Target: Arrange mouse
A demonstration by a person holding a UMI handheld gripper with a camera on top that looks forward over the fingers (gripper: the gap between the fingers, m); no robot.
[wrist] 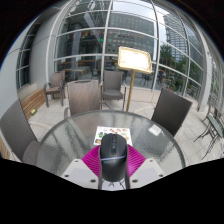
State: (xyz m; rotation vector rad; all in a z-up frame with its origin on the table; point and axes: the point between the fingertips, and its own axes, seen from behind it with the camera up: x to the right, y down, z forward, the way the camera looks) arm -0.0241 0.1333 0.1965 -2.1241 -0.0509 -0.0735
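Observation:
A black computer mouse (113, 155) sits between the fingers of my gripper (112, 162), its front pointing away from me. The magenta pads (92, 161) press against both of its sides, so the gripper is shut on it. The mouse is over the near part of a round glass table (60, 135). Just beyond the mouse, a white mat with coloured marks (112, 132) lies flat on the glass, its near edge hidden by the mouse. I cannot tell whether the mouse touches the table.
Dark chairs stand round the table: one at the far left (82, 97), one at the far middle (112, 84), one at the right (172, 108). A yellow-topped stand (134, 58) rises behind the table. Glass building walls lie beyond.

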